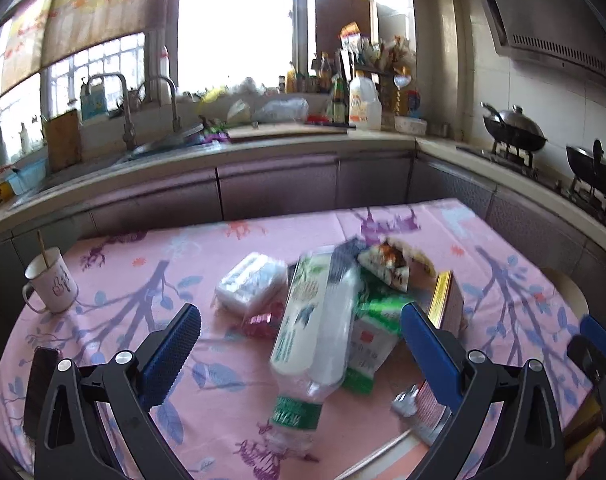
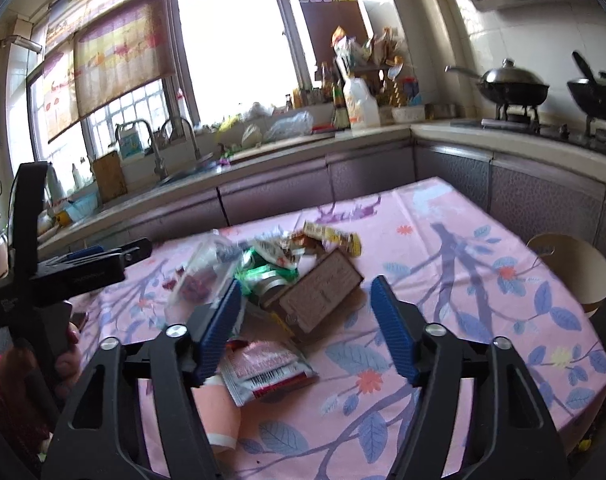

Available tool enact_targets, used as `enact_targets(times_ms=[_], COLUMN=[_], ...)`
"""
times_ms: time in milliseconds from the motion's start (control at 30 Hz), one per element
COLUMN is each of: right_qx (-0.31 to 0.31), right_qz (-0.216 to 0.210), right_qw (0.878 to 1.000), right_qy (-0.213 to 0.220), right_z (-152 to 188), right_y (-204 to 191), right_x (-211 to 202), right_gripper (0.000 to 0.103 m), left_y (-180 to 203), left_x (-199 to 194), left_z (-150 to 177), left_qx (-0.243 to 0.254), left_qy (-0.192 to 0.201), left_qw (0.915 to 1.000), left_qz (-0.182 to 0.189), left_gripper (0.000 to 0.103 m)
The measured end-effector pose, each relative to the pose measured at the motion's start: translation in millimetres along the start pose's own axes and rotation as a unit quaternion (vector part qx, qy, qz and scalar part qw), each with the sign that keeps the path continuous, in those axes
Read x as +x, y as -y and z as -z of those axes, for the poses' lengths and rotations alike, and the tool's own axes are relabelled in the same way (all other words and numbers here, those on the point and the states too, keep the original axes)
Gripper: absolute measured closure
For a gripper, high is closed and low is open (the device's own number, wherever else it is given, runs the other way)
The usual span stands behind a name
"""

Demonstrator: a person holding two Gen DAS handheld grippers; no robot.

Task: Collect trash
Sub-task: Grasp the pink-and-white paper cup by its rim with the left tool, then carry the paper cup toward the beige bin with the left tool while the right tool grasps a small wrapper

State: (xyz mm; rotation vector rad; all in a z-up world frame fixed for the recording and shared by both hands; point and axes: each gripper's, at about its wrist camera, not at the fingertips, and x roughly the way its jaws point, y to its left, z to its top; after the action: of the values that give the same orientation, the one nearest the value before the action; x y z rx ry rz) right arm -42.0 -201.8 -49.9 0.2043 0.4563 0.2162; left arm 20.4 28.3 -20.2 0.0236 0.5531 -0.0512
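Observation:
A pile of trash lies on the pink flowered tablecloth (image 1: 151, 280). In the left wrist view a crushed clear plastic bottle (image 1: 315, 340) with a green label lies between the fingers of my open, empty left gripper (image 1: 299, 328). Around the bottle are a white tissue pack (image 1: 251, 284), a green and white wrapper (image 1: 371, 344), a snack wrapper (image 1: 395, 264) and a brown box (image 1: 449, 304). In the right wrist view my right gripper (image 2: 307, 308) is open and empty just above the brown box (image 2: 323, 292), with a red and silver sachet (image 2: 269, 368) under it.
A white mug (image 1: 53, 280) with a stick stands at the table's left. A dark phone (image 1: 41, 380) lies near the left edge. A round wooden stool (image 2: 571, 272) stands to the right of the table. The kitchen counter, sink and stove with woks run behind.

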Motion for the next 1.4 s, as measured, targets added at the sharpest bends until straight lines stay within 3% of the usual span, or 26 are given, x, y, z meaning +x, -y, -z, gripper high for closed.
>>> enact_targets(times_ms=[100, 167, 233, 367, 600, 700, 767, 800, 867, 900, 1000, 1167, 1200, 1267, 1400], right_qx=[-0.014, -0.034, -0.051, -0.050, -0.134, -0.137, -0.133, -0.127, -0.119, -0.116, -0.115, -0.113, -0.098, -0.042, 0.062], right_qz=[-0.010, -0.022, -0.039, -0.102, -0.147, -0.154, -0.147, -0.146, -0.141, -0.142, -0.141, -0.128, -0.131, -0.132, -0.148], right_qw=[0.999, 0.997, 0.993, 0.980, 0.950, 0.942, 0.941, 0.942, 0.943, 0.944, 0.945, 0.951, 0.952, 0.954, 0.946], right_qy=[-0.036, -0.064, -0.098, -0.166, -0.239, -0.265, -0.274, -0.275, -0.276, -0.276, -0.271, -0.258, -0.259, -0.266, -0.281], right_z=[10.8, 20.1, 30.0, 44.6, 72.0, 82.8, 86.8, 87.5, 85.8, 85.0, 76.3, 61.4, 58.6, 53.0, 52.0], right_y=[0.0, -3.4, -6.0, -6.3, -27.0, -30.9, -32.7, -33.1, -32.3, -32.9, -33.9, -27.8, -21.4, -3.7, 30.3], right_x=[15.0, 23.4, 32.3, 44.9, 43.2, 50.4, 59.2, 62.6, 68.3, 70.9, 79.3, 84.2, 86.9, 96.6, 107.3], right_gripper=[0.055, 0.056, 0.060, 0.060, 0.060, 0.060, 0.060, 0.061, 0.061, 0.061, 0.061, 0.060, 0.060, 0.060, 0.062], left_y=[-7.0, -10.4, -11.8, -5.8, 8.6, 17.4, 19.8, 16.8, 8.6, 1.9, -15.6, -37.5, -41.6, -51.3, -58.3], left_x=[1.7, 3.5, 8.3, 23.0, 46.6, 61.2, 68.2, 67.4, 64.0, 61.8, 53.1, 31.2, 27.4, 22.7, 13.4], left_z=[16.8, 31.0, 46.0, 63.5, 70.4, 77.5, 84.7, 86.3, 84.4, 82.7, 78.0, 73.5, 72.3, 73.0, 65.8], left_qx=[0.015, 0.027, 0.039, 0.050, 0.060, 0.068, 0.060, 0.051, 0.031, 0.016, -0.020, -0.047, -0.049, -0.059, -0.066], left_qy=[-0.024, -0.055, -0.096, -0.152, -0.194, -0.232, -0.257, -0.260, -0.258, -0.256, -0.244, -0.207, -0.201, -0.198, -0.181], left_qw=[0.9987, 0.9943, 0.9844, 0.9635, 0.9350, 0.9158, 0.9006, 0.8964, 0.8916, 0.8890, 0.8871, 0.8987, 0.9031, 0.9038, 0.9064], left_qz=[0.042, 0.087, 0.143, 0.215, 0.291, 0.321, 0.345, 0.355, 0.371, 0.380, 0.392, 0.384, 0.376, 0.375, 0.376], left_gripper=[0.004, 0.004, 0.004, 0.004, 0.014, 0.030, 0.046, 0.049, 0.071, 0.075, 0.089, 0.099, 0.099, 0.099, 0.099])
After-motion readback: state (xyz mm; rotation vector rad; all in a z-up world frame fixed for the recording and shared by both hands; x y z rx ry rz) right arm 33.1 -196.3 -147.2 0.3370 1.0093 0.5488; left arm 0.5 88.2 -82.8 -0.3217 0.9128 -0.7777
